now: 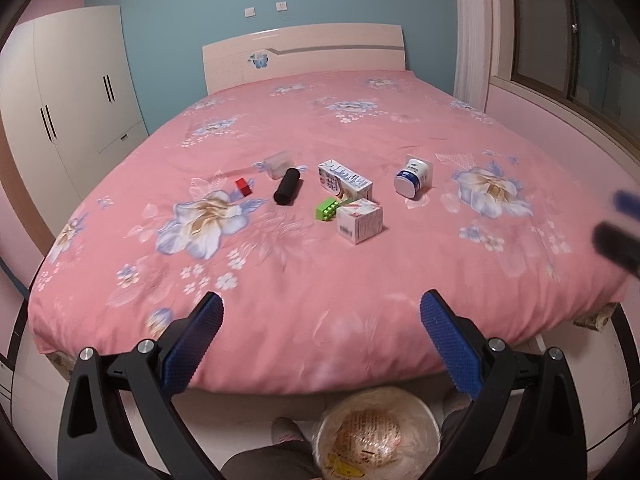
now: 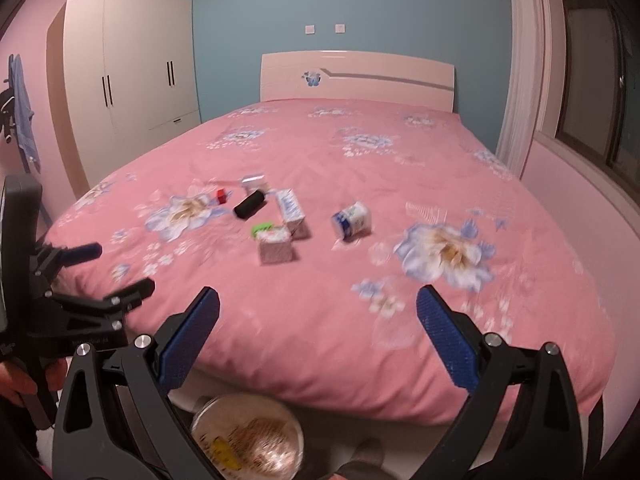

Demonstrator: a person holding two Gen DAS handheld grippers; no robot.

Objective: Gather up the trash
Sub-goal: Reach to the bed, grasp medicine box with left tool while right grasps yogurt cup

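I hold both grippers at the foot of the bed (image 1: 360, 280), the left gripper (image 1: 320, 340) and right gripper (image 2: 318, 336) each with fingers spread wide and nothing between them. The trash lies mid-bed: a long milk carton (image 1: 345, 181) lying flat, a small square carton (image 1: 359, 221) just in front of it, and a yogurt cup (image 1: 413, 177) tipped on its side, apart to the right. Mixed among them are a green block (image 1: 328, 209) touching the small carton, a black cylinder (image 1: 286, 186), a red block (image 1: 243, 186) and a clear plastic box (image 1: 278, 163). A bag-lined bin (image 1: 376, 432) sits on the floor below. Only the right view shows my left gripper from the side, and a blue garment (image 2: 24, 112) hanging on the wall beside the wardrobe (image 2: 132, 64).
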